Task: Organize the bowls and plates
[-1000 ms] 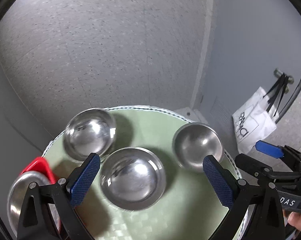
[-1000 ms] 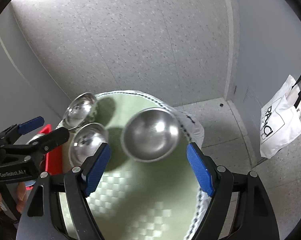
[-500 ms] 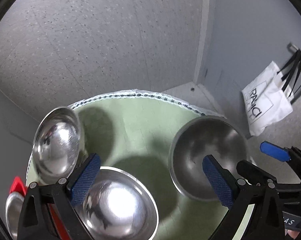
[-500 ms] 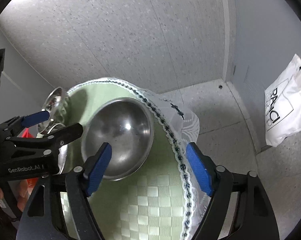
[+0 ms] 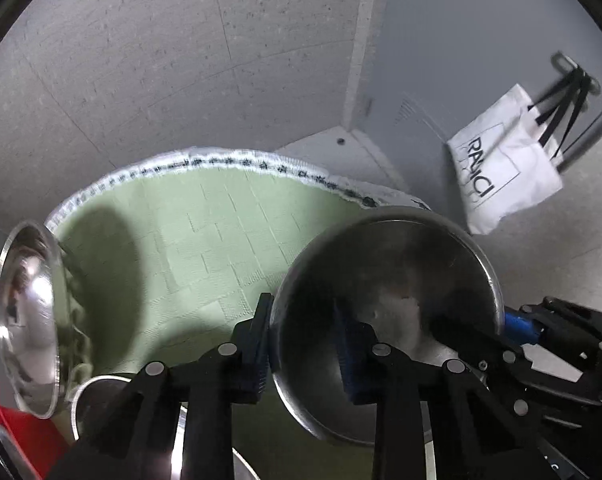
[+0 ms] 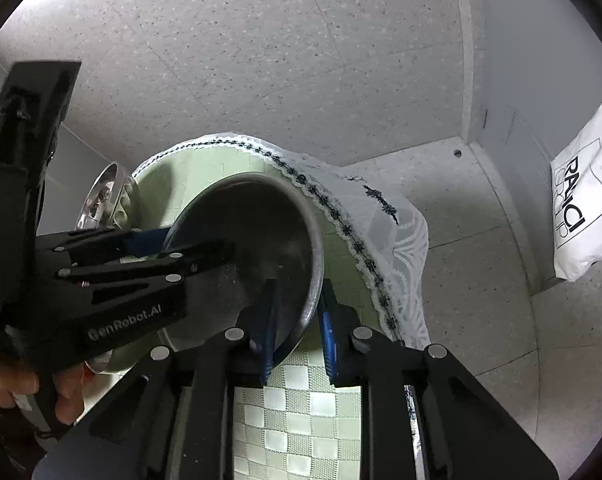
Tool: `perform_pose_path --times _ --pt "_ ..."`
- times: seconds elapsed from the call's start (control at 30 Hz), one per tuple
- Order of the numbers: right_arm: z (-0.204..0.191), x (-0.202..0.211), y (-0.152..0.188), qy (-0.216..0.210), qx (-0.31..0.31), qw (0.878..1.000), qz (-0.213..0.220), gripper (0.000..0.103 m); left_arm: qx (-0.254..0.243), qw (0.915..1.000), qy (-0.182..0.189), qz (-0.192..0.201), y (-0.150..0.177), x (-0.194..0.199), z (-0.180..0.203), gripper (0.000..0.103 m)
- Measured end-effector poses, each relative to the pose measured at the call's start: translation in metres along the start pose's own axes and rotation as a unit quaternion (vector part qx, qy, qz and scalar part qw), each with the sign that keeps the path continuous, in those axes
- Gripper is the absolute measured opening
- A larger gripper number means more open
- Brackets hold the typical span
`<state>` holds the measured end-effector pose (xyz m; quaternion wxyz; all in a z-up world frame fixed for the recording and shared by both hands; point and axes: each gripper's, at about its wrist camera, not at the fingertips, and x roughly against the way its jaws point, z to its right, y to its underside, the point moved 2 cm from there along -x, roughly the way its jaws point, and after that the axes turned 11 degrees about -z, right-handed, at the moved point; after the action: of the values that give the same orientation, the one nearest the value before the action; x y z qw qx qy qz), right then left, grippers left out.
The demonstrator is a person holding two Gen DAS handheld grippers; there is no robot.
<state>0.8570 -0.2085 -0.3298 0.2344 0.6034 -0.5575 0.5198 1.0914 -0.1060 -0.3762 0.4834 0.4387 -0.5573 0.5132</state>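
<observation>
Bowl (image 5: 397, 264) of dull steel sits at the right side of the round table (image 5: 205, 216), which carries a green checked cloth with a white lace border. Both grippers are clamped on the rim of this bowl. The left gripper (image 5: 305, 344) grips the rim side toward the middle of the table: one blue pad lies against the outer wall and the other inside the bowl. The right gripper (image 6: 297, 320) grips the rim nearest the table edge, likewise with one blue pad (image 6: 328, 332) outside and one inside. In the right wrist view the bowl (image 6: 253, 240) appears tilted, its opening facing the camera; whether its base touches the cloth cannot be told.

A second, shinier bowl (image 5: 27, 316) stands at the left edge of the table, well apart from the held bowl. Part of a third bowl (image 5: 97, 396) shows near it, beneath the left gripper. A red object (image 5: 17, 436) lies beside these, at the frame edge. A white bag (image 5: 501, 172) with black handles hangs on the wall beyond the table.
</observation>
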Motion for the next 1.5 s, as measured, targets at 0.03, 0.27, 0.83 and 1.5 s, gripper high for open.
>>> perform_pose_path --times 0.03,0.27,0.83,1.5 --pt "0.001 0.001 0.001 -0.003 -0.001 1.000 0.001 0.016 -0.001 1.0000 0.000 0.004 -0.001 0.000 -0.001 0.025" --pt "-0.010 0.021 0.007 -0.013 0.005 1.000 0.015 0.015 0.013 0.9994 0.014 0.028 0.011 0.013 -0.007 0.023" --pt "-0.133 0.048 0.013 -0.050 0.120 0.991 0.033 0.015 0.133 0.9861 -0.007 0.100 0.131 0.104 -0.095 0.023" --pt "-0.158 -0.021 0.013 0.032 0.132 0.991 -0.017 0.018 0.168 0.9851 0.012 0.037 0.140 0.047 -0.120 0.025"
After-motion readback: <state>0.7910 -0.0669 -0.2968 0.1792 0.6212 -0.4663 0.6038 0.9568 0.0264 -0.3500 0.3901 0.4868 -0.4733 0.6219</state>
